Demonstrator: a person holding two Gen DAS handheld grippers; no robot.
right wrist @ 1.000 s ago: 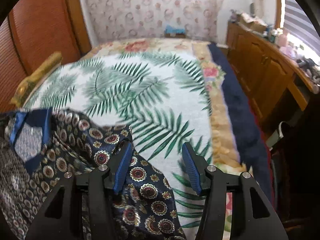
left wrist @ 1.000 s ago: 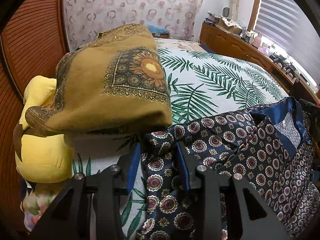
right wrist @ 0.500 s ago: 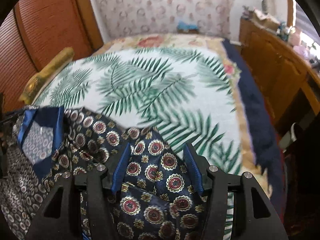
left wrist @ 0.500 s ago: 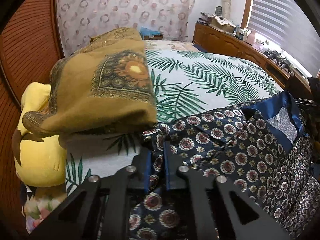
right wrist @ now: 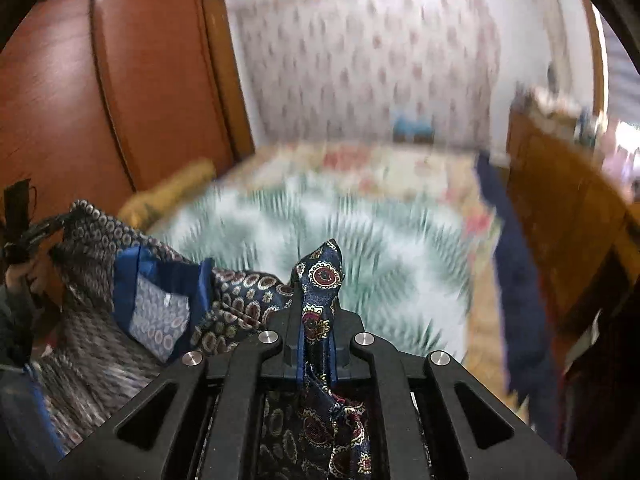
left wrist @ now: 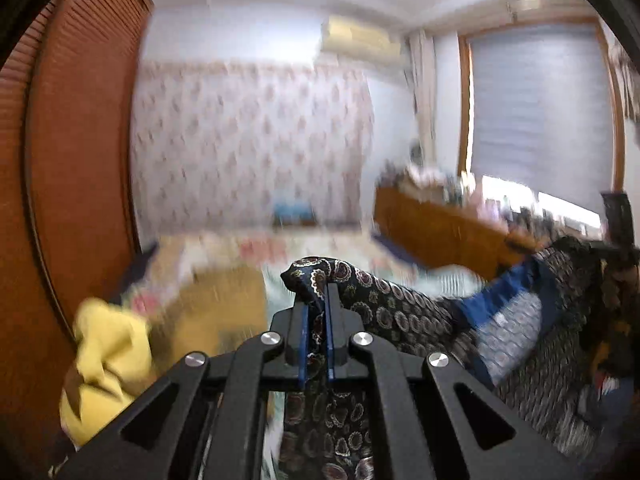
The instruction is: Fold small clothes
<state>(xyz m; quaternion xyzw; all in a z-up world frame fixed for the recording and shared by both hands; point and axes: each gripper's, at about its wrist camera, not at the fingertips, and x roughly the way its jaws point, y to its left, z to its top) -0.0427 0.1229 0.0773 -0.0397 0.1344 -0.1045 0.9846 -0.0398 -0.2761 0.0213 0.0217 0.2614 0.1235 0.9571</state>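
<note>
Left-wrist view has the left gripper (left wrist: 315,312) clamped on a bunched corner of the dark medallion-print shirt (left wrist: 404,312), a knob of cloth poking out past the blue pads; its jaws have just been closing, and the fabric is pinched between them. Right-wrist view shows the same on the other side: the right gripper (right wrist: 316,320) has just closed on a peak of the shirt (right wrist: 248,292), which stands up between its pads. Each end being held, the shirt hangs as a slack span between the two grippers, its blue collar and pale lining facing up, clear above the bed (right wrist: 380,248) with the palm-leaf cover. Holding two corners apart like this probably serves to let the cloth drop straight and shake out before it is laid flat for a fold. Beyond the bed's left side lie an ochre garment (left wrist: 224,300) and a yellow one (left wrist: 104,344), well off from the shirt. Both views are blurred, so finer detail is lost.
</note>
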